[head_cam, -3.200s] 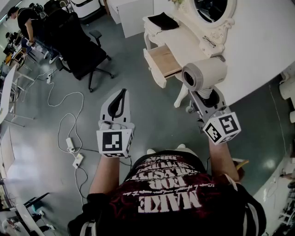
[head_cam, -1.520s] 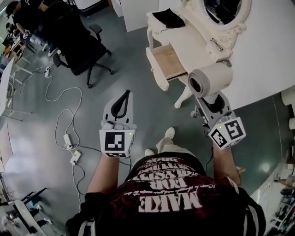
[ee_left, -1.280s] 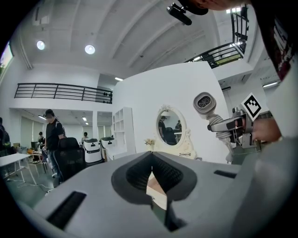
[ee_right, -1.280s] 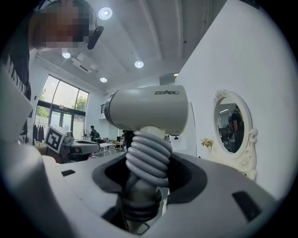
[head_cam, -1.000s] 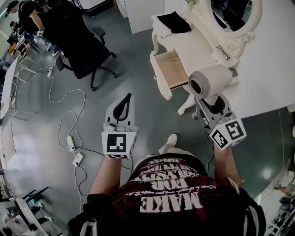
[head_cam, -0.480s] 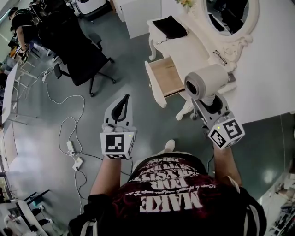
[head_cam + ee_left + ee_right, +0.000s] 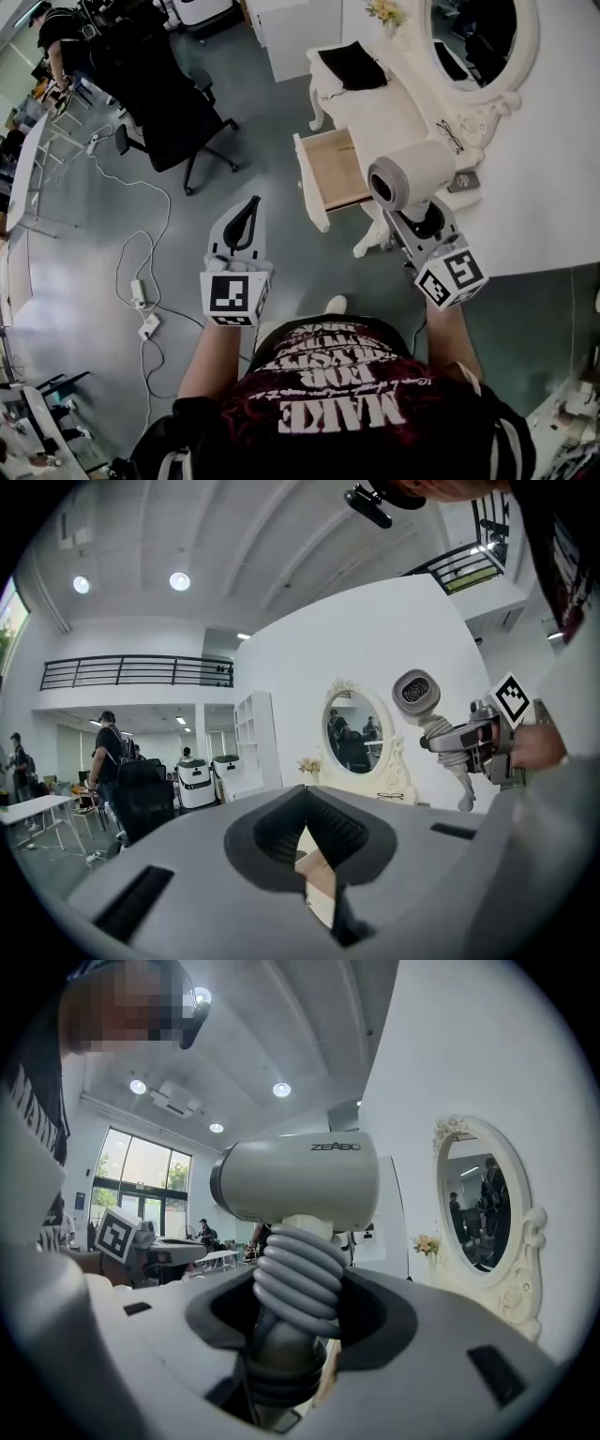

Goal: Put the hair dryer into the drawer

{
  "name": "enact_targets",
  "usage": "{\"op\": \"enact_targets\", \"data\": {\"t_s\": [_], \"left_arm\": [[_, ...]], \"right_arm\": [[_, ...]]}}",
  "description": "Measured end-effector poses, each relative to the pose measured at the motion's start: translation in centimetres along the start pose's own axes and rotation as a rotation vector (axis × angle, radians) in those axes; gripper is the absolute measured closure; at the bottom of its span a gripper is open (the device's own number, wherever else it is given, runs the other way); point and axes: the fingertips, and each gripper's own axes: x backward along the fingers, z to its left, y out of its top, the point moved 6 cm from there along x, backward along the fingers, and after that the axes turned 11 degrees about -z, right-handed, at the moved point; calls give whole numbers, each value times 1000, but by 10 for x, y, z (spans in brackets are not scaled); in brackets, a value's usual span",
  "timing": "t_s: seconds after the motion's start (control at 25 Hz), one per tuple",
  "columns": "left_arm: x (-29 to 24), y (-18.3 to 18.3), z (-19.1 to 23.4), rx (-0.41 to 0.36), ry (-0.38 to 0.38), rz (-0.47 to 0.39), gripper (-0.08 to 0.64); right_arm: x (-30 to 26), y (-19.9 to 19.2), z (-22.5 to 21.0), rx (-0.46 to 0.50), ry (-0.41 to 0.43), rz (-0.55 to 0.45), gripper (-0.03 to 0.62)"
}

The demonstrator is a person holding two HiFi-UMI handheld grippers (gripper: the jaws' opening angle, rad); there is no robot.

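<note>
A grey-white hair dryer [image 7: 412, 175] stands upright above my right gripper [image 7: 424, 216], which is shut on its ribbed handle. In the right gripper view the hair dryer [image 7: 300, 1180] fills the middle, and the handle sits between the jaws of the right gripper [image 7: 298, 1309]. The open wooden drawer [image 7: 336, 169] of the white dressing table [image 7: 394, 108] lies just ahead and left of the dryer, with nothing in it. My left gripper [image 7: 251, 202] hangs over the floor, shut and holding nothing. The left gripper [image 7: 302, 795] view shows the hair dryer [image 7: 417, 694] at the right.
An oval mirror [image 7: 473, 42], a black cloth [image 7: 353, 66] and glasses [image 7: 450, 137] are on the dressing table. A black office chair [image 7: 169, 112] stands to the left. Cables and a power strip [image 7: 141, 292] lie on the floor. A person [image 7: 58, 33] stands far back left.
Both grippers have moved forward toward the dressing table, and the open drawer now lies closer to the hair dryer. The right gripper's hold on the handle is unchanged.
</note>
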Motion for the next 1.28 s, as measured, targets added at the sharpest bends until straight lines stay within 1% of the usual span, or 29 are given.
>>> {"op": "enact_targets", "data": {"t_s": [0.24,0.44,0.6,0.84,1.28], "left_arm": [[-3,0,-11,-18,5,26,555],[7,-6,-5,-11,33,46,555],[9,-13,-1,-3,39,59,555],[-6,-13,7,2,17,33,555],[-55,-24,41,24,-45,16,555]], "right_arm": [[0,-7,-12,-25,21,8,365],[-6,-18,-10,-41,38,29,365],[-11,-18,-6,-38,47,21,365],[-18,-20,-8,-33,30,26,365],[-61,-20,-17,-14,-17,42,365]]}}
